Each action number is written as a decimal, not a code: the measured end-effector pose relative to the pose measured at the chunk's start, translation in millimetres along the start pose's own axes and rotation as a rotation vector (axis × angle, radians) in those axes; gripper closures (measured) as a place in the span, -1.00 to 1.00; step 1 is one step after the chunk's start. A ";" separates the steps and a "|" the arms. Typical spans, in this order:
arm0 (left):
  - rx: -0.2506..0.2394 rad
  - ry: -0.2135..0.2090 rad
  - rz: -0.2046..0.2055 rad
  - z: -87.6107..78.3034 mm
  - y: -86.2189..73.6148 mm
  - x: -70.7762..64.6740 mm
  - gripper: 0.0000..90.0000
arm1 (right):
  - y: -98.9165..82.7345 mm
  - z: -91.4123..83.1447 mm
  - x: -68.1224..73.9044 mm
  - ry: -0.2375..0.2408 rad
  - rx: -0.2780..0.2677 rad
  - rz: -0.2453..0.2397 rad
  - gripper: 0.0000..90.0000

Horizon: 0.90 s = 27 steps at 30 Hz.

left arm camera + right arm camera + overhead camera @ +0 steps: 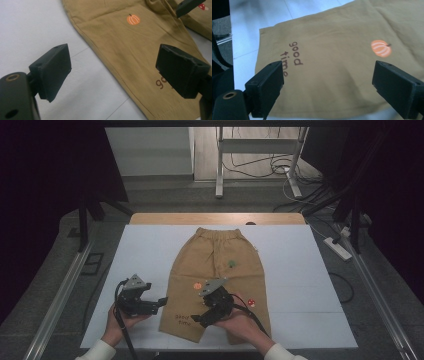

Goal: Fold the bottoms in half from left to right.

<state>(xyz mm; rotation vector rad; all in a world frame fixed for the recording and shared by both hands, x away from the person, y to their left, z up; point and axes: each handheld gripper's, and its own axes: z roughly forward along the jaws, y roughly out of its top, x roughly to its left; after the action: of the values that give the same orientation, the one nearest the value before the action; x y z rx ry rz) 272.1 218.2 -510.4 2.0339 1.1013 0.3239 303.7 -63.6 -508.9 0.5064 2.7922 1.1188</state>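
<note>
Tan trousers (215, 275) lie flat near the table's (300, 270) front edge — both grippers, left (161, 302) and right (200, 320), spread empty; a shallow pinch could drag and wrinkle the leg.

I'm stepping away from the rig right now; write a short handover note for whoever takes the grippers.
Left gripper: open, over the white mat beside the trousers' left leg edge, holding nothing.
Right gripper: open, above that leg near the "good time" print, holding nothing.
Tan trousers: flat, waistband at the far end, hems toward the person.
Done: trousers laid out. Left: no fold made, nothing grasped yet.
</note>
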 end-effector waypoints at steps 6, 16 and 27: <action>0.002 -0.002 0.000 0.4 0.5 1.0 -0.71 | 2.9 11.0 5.8 0.015 0.012 -0.006 -0.76; 0.005 0.001 -0.005 1.9 0.8 2.9 -0.71 | 11.9 29.2 22.4 0.044 0.014 -0.045 -0.75; 0.004 0.003 -0.004 1.3 0.6 4.2 -0.71 | 20.0 45.3 35.5 0.076 0.013 -0.075 -0.69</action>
<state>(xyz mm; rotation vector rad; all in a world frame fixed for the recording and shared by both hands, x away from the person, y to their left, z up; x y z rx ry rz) 275.7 220.7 -511.4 2.0346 1.1088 0.3228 285.0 -8.4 -526.8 0.3646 2.8583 1.1280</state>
